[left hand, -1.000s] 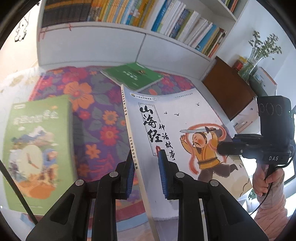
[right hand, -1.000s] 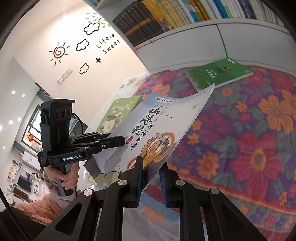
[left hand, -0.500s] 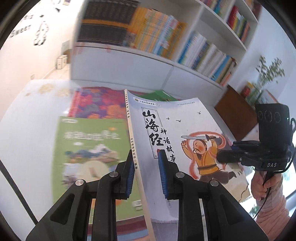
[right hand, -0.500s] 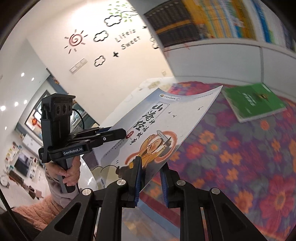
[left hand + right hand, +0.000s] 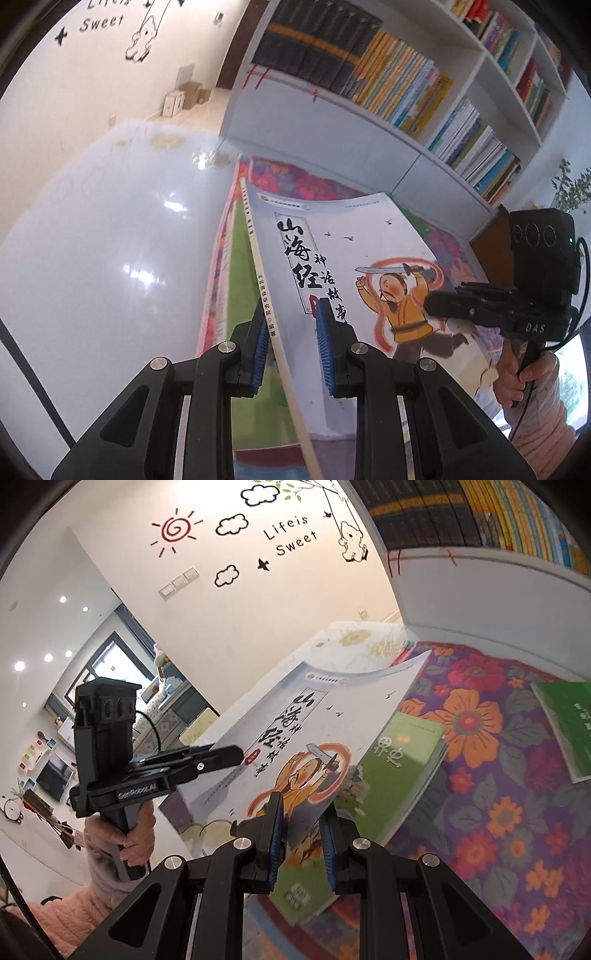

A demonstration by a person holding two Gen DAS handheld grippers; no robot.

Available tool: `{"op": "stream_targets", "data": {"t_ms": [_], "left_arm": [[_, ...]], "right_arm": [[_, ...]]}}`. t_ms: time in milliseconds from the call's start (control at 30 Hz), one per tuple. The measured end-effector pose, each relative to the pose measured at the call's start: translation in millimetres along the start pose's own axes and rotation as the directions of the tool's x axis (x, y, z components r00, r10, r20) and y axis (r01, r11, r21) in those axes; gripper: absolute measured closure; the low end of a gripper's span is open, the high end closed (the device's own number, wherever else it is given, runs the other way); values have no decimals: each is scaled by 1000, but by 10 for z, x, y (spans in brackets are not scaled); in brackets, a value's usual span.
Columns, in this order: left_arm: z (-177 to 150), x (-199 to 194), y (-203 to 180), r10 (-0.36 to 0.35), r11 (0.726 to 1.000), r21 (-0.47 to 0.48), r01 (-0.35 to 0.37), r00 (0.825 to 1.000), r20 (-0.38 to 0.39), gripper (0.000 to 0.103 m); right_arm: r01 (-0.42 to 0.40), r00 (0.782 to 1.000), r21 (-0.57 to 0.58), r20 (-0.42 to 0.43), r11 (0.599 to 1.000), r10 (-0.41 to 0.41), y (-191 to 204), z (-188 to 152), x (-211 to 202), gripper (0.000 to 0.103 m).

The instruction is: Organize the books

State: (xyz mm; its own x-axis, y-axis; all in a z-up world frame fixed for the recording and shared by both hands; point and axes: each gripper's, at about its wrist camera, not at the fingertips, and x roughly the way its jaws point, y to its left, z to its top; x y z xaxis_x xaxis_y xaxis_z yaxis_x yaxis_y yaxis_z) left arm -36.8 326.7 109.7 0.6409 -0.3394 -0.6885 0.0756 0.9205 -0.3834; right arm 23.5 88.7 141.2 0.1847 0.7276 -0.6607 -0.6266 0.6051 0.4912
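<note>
Left gripper (image 5: 291, 347): jaws clamped on the spine edge of the white picture book (image 5: 354, 266), blue pads pressing either side near the lower end of the spine. Right gripper (image 5: 301, 834): jaws closed on the opposite, open edge of the same book, pads gripping the cover near the painted figure. The book is carried in the air between the two grippers, cover up, tilted.

Change over the last second: both hands have carried the book sideways across the floral cloth (image 5: 491, 812). A second ago the light-green book (image 5: 402, 760) lay well to the left of the carried book in the left wrist view; now it lies directly beneath it, only a green strip showing past the spine. The grip has not altered on either side.

Judgement: the book is being brought over the light-green book to stack on it; lowering and release would follow. Alignment of edges cannot yet be judged.

Further out: a dark-green book (image 5: 569, 723) lies apart on the cloth, not yet gathered. Beyond, the white bookshelf (image 5: 424, 140) holds rows of upright books.
</note>
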Motion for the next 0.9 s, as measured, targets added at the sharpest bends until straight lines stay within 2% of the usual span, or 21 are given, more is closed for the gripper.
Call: {"op": "stream_targets", "data": {"t_ms": [233,500,533,633,767,900], "left_arm": [[-66,225,143,22,1000,-9,-23,999,-44,82],[-81,256,116,31,999,11,-31,999,-36,79],[-87,249,109,42,999,9,-42,999,-31,79],[-88,234,50,145,989,36,-145,989,-3,73],[-105,325,-18,192,978,89,-190,981,-12,72],[-82,333,21,186,981,66,-185,982,-14,72]], "right_arm": [[4,999,71,-39,997,-1,-210,-47,288,85],[33,998,85,-65,996,-28,-225,-105,340,85],[35,997,91,-66,995,-29,-224,-122,334,85],[47,997,106,-66,993,-40,-247,-142,347,83],[48,997,117,-58,992,-41,-234,-146,344,81],[60,997,100,-61,993,-54,-179,-155,345,79]]}}
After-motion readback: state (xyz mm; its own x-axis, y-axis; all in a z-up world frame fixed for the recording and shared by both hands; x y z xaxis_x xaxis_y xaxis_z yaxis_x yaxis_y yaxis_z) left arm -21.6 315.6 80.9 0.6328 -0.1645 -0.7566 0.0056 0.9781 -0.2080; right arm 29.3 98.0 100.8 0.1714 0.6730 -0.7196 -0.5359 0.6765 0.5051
